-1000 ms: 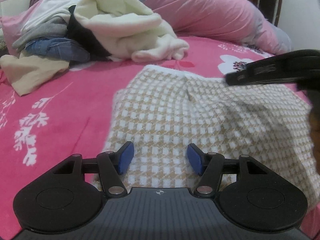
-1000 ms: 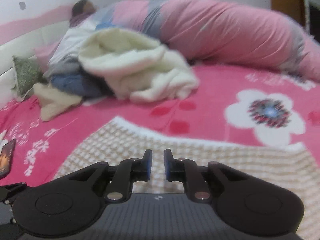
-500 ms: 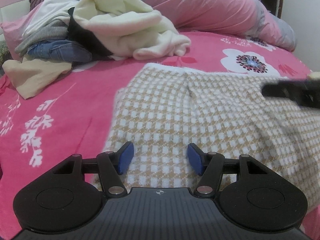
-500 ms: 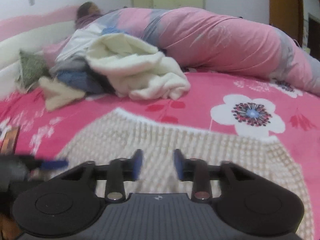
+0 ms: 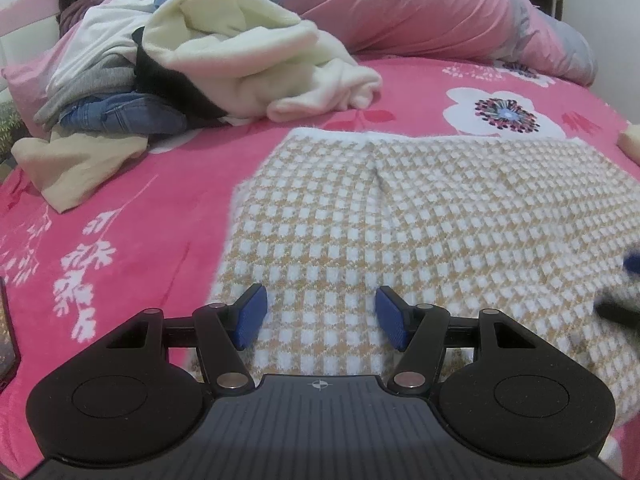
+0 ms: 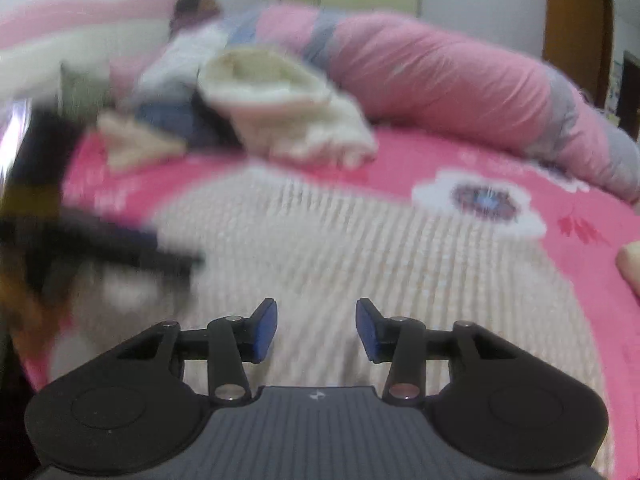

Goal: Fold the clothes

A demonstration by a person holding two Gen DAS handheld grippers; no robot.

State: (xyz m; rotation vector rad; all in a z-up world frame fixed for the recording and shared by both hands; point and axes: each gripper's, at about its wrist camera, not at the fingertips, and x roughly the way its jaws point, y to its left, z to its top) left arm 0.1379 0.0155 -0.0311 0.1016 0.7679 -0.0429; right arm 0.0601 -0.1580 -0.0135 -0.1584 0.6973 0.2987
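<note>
A tan and white checked knit garment (image 5: 420, 224) lies spread flat on the pink bed, with a crease running down its middle. My left gripper (image 5: 318, 318) hovers open over its near edge, nothing between the blue pads. In the right wrist view, which is blurred by motion, the same garment (image 6: 360, 248) fills the middle, and my right gripper (image 6: 316, 330) is open above it, empty. A blurred dark shape at the left of that view is my left gripper (image 6: 120, 252). A blurred bit of the right gripper (image 5: 628, 292) shows at the right edge of the left wrist view.
A heap of unfolded clothes (image 5: 192, 64) lies at the back left: cream fleece, jeans, grey and white pieces. A long pink bolster (image 5: 420, 12) runs along the back. The flowered pink bedcover (image 5: 112, 232) is bare to the left. A phone edge (image 5: 6, 344) shows far left.
My right gripper has opened wider and swung down to the right side of the garment. The left gripper stayed open over the near edge.
</note>
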